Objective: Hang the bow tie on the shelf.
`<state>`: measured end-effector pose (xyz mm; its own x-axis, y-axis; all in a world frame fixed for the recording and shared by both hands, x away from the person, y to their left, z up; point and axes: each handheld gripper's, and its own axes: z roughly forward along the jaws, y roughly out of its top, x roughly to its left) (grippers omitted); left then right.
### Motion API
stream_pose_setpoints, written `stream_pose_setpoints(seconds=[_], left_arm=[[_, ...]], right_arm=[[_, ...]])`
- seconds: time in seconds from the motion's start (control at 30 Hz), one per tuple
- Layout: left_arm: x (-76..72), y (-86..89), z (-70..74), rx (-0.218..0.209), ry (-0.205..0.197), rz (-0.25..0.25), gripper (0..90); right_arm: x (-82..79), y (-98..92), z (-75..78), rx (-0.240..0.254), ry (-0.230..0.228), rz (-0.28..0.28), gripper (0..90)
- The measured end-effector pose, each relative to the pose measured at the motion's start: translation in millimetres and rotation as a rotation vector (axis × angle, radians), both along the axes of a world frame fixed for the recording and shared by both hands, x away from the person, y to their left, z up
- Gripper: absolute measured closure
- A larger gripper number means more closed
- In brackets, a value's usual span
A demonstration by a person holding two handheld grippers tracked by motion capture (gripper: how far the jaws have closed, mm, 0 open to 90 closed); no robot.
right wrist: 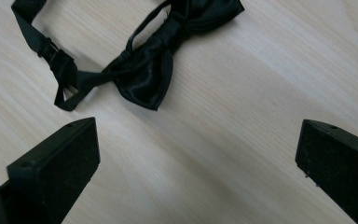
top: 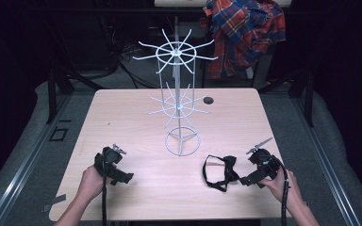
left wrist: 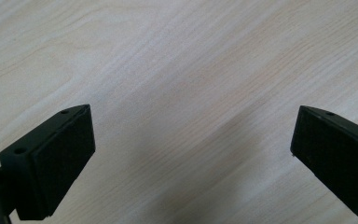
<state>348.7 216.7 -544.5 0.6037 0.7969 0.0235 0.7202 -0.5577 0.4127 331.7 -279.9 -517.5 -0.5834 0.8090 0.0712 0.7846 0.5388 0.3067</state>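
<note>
Two black jaws of the right gripper (right wrist: 198,172) stood wide apart over bare wood with nothing between them, and the black bow tie (right wrist: 149,70) lay just ahead of their tips, clear of both. Relative to that bow tie (top: 220,172), which rested on the table (top: 136,197) near its front edge with its strap looped out toward the wire rack (top: 181,101), the right gripper (top: 259,170) sat just beside it and was the nearer one. The left gripper (left wrist: 193,154), equally wide and empty, lay well away on the tie's far side.
</note>
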Motion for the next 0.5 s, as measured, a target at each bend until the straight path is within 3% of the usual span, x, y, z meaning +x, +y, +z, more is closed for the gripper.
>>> stream_pose_setpoints(seconds=[0.13, 0.17, 0.2, 0.27, 0.33, 0.5], left_arm=[[-0.4, -0.3, 0.3, 0.001, -0.003, -0.001, 0.0], [-0.5, -0.3, 0.2, 0.001, -0.003, 0.0, 0.0], [-0.5, -0.3, 0.1, 0.001, -0.002, 0.0, 0.0], [-0.6, -0.4, 0.0, 0.003, -0.001, 0.0, 0.0], [-0.7, -0.9, -0.1, 0.004, 0.0, -0.001, 0.0], [-1.0, -1.2, 0.0, 0.004, 0.0, 0.0, 0.0]], right_arm=[[3.2, 2.5, -3.1, 0.035, 0.002, -0.004, 0.0], [4.0, 3.1, -2.1, 0.012, 0.006, -0.007, 0.0], [4.9, 4.4, -5.1, 0.063, 0.017, -0.007, 0.0], [6.1, 5.4, -4.8, 0.041, 0.026, -0.015, 0.0], [9.4, 7.3, -5.4, 0.071, 0.025, -0.023, 0.0], [16.0, 16.1, -5.9, 0.082, 0.016, -0.033, 0.0]])
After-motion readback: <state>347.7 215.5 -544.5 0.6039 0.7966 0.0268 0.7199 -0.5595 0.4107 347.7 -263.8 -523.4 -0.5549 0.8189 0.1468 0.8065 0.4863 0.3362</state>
